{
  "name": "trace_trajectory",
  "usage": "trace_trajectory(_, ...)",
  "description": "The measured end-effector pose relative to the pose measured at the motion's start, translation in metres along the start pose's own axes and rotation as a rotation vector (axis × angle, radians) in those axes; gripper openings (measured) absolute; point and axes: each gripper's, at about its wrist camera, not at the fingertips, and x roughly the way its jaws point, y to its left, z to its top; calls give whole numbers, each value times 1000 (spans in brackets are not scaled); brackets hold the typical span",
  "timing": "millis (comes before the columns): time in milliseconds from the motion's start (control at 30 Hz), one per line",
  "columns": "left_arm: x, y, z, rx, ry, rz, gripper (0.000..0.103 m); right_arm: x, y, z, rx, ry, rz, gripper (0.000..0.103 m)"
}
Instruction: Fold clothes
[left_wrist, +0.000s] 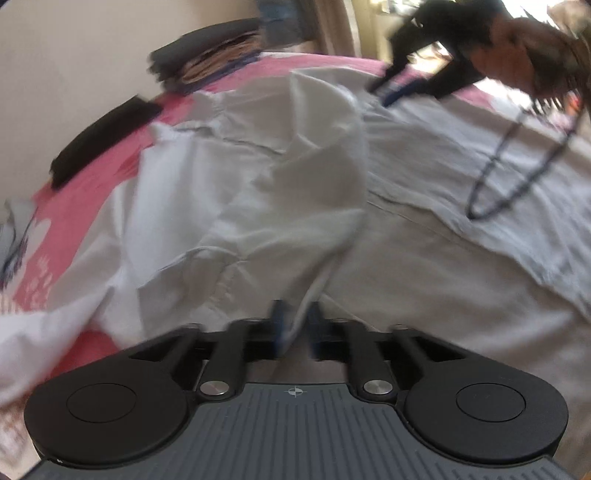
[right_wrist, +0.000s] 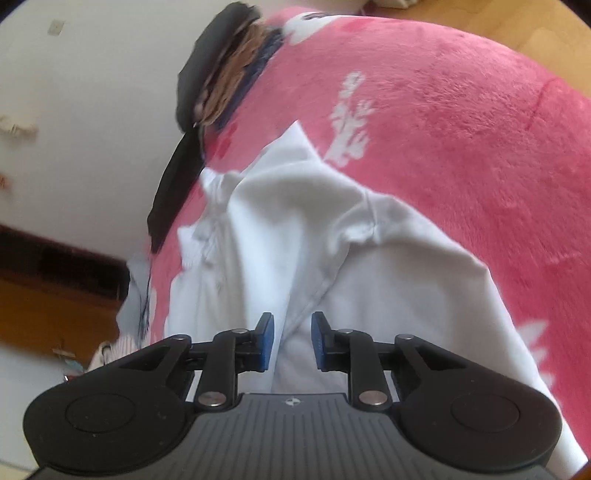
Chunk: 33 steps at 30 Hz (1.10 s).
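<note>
Two grippers work a white shirt (right_wrist: 332, 258) on a pink blanket (right_wrist: 461, 129): left gripper (left_wrist: 295, 325) pinches fabric at lower centre; right gripper (right_wrist: 291, 339) jaws parted, straddling a fold.

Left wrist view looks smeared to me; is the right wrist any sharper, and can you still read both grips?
Left wrist view: motion-blurred throughout; left gripper is pinching a fold of the white shirt. Right wrist view: sharper, fisheye-bent edges; right gripper has a visible gap, shirt seam between the pads.
</note>
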Motion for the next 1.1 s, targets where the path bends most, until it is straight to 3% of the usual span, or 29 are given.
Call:
trace_trajectory(200, -13, 55, 6, -381, -69, -68, 0, 13, -13, 7, 79, 5, -16, 20)
trace_trajectory(400, -16, 109, -3, -823, -131, -200, 0, 22, -13, 12, 106, 7, 7, 20)
trace_trajectory(467, -17, 121, -8, -931, -147, -237, 0, 21, -11, 13, 96, 2, 11, 16)
trace_trajectory(533, -17, 130, -11, -1022, -152, -270, 0, 20, -8, 14, 73, 0, 20, 2)
trace_trajectory(667, -19, 146, -15, -1168, -144, -333, 0, 9, -2, 17, 28, 18, 46, 1)
trace_trajectory(800, -18, 152, -12, -1200, -95, -381, 0, -5, -3, 25, 42, 46, 43, 1)
trace_trajectory(900, -21, 144, -3, -1089, -77, -332, 0, -9, -11, 27, 73, 50, 20, 1)
trace_trajectory(1033, -29, 130, 6, -939, -82, -276, 17, -14, -21, 30, 114, 54, -11, 1)
trace_trajectory(1100, -32, 123, 7, -877, -81, -259, 18, -16, -27, 31, 135, 56, -27, 2)
